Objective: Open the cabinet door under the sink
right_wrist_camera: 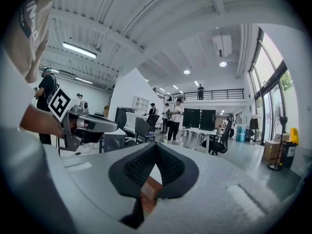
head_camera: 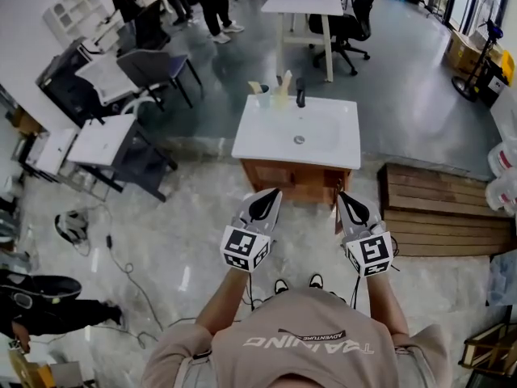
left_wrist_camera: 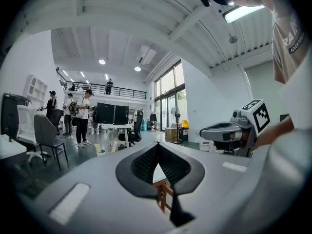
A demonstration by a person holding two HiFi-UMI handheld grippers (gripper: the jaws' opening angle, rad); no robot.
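Grey left claw [head_camera: 273, 194], right claw [head_camera: 342, 196]: both level.

One white-topped sink unit with a brown wooden cabinet [head_camera: 292, 178] stands on the floor. Its surface carries one black tap [head_camera: 300, 93] and two cups, one pale blue cup [head_camera: 261, 98] and one yellowish cup [head_camera: 282, 95]. There are two grey grippers, the left gripper [head_camera: 272, 194] and the right gripper [head_camera: 342, 197], each with one marker cube. One stack of brown wooden planks [head_camera: 440, 208] lies to the right. Further back are one white table [head_camera: 303, 5], one black swivel chair [head_camera: 353, 18], one grey chair [head_camera: 152, 67] and at least three standing people [head_camera: 214, 2].
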